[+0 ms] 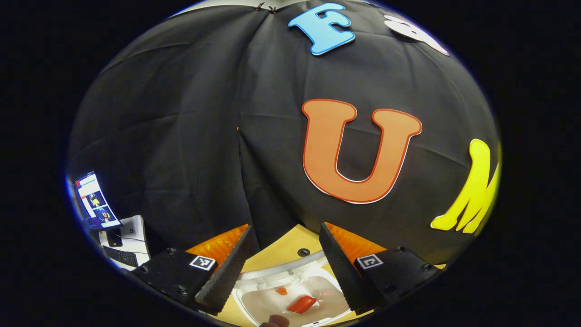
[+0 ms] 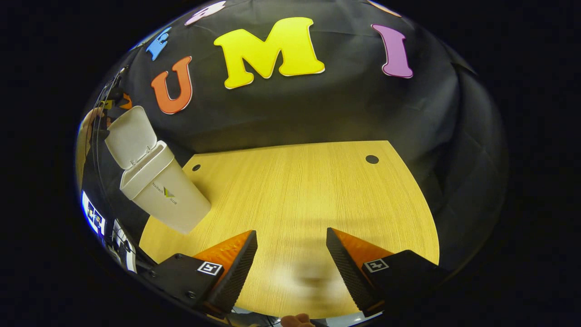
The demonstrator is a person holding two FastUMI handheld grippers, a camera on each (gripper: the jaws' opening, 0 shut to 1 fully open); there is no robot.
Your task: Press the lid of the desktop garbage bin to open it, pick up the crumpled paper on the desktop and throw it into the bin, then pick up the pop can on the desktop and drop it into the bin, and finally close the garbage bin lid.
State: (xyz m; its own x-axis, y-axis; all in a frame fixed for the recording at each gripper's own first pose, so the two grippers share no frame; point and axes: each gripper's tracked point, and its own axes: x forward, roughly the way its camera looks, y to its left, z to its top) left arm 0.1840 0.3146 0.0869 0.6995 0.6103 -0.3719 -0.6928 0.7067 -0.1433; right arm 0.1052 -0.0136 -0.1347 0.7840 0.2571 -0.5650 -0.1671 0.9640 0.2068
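Bin, a tapered off-white plastic box [image 2: 165, 195] at the left of the pale wood-grain desk [image 2: 317, 190], stands with its hinged lid [image 2: 130, 136] up; both grippers' fingers spread wide and empty, left gripper [image 1: 287, 261] over the mouth showing a red object [image 1: 301, 304] inside; risk: pushing the smooth lid off-centre could tip the light bin.

A big black cloth [image 2: 317, 109] hangs behind as the wall, with soft folds in it. In front of it stands a light wooden table [image 2: 308, 190] with a curved edge and two small round holes [image 2: 372, 159] near the back. Far off to the side, in the left gripper view, a lit screen [image 1: 95, 202] glows above a white desk [image 1: 131, 231] with a dark keyboard [image 1: 121, 257].
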